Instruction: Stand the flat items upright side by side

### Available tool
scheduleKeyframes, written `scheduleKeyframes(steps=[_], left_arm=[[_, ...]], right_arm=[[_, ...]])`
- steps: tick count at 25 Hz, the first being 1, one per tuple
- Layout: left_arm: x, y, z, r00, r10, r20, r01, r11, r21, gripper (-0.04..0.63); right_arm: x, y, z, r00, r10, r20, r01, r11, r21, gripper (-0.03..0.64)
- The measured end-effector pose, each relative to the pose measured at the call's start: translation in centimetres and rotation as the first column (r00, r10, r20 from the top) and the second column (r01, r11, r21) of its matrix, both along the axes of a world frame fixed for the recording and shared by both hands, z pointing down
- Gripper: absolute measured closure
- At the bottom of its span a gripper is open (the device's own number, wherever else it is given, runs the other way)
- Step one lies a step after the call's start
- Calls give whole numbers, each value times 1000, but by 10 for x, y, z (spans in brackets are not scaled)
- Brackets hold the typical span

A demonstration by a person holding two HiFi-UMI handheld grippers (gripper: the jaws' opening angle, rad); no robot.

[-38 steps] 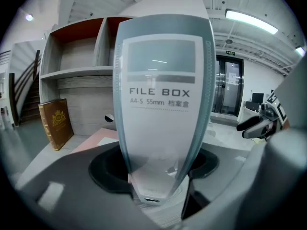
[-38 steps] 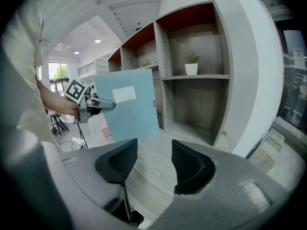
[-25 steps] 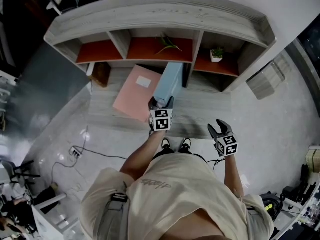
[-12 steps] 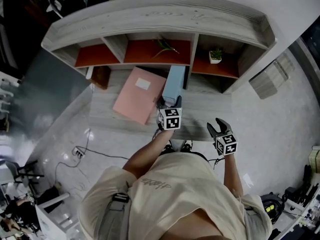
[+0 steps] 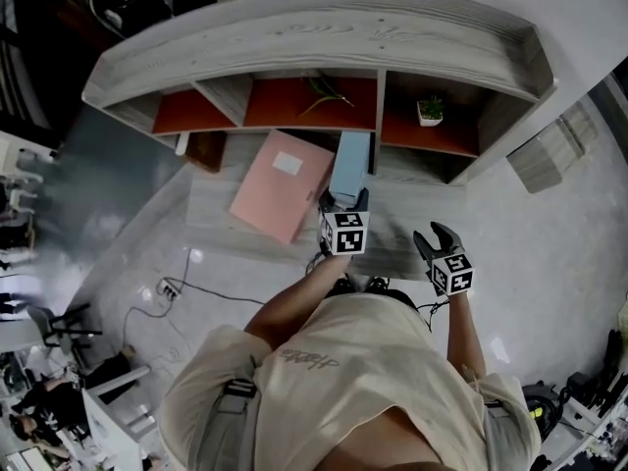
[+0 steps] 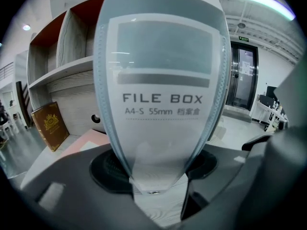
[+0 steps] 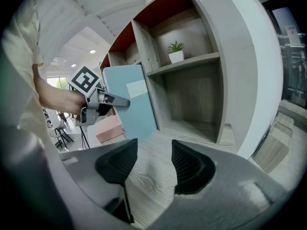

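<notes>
Pink folder (image 5: 278, 186) lies flat on the grey wooden desk (image 5: 407, 214), just left of the left gripper (image 5: 339, 201). That gripper's 2 jaws are clamped on the lower spine of a pale blue file box (image 5: 350, 168). The box stands upright on the desk directly ahead of the gripper. Off to the right, the right gripper (image 5: 439, 235) hovers over bare desk, its jaws apart with nothing between them.

The step in hand looks like settling the box on its base. To do it well, the left gripper should keep the spine vertical and the bottom edge flat. The right gripper could steady the box's free side before release. Room should stay on the box's left so the 2 items end up side by side. The thin folder will probably need the box to lean on.

Beyond the folder, far left of the left gripper, a brown book (image 5: 206, 150) leans against the shelf unit (image 5: 324, 42). The unit has 3 red-backed compartments ahead of both grippers. The middle 1 holds a green sprig (image 5: 324, 88), and a small potted plant (image 5: 430, 109) sits in the right 1. The divider close behind the box could snag it if it is pushed forward.
</notes>
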State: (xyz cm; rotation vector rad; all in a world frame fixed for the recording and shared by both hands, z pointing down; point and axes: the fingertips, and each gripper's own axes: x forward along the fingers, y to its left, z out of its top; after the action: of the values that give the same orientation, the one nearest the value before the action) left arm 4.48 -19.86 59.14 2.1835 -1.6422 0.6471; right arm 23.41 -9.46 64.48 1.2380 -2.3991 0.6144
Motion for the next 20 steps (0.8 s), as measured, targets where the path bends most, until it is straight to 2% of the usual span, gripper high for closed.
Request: scheduleKeyframes(steps=[4,11,20], left_arm=[[6,3,2,1000,-7,-6,7,999,-50,288],[13,0,6,994,20,110,-14,999,-51,276],[8,-3,8,995,19,95,-13,998,-59,252]], right_arm=[[0,-9,3,1000,-25,10,25,1000,-3,403],[7,-14,7,998,-41,43,42,999,-16,403],[18,-15,14,995,-65,80,68,997,-40,403]])
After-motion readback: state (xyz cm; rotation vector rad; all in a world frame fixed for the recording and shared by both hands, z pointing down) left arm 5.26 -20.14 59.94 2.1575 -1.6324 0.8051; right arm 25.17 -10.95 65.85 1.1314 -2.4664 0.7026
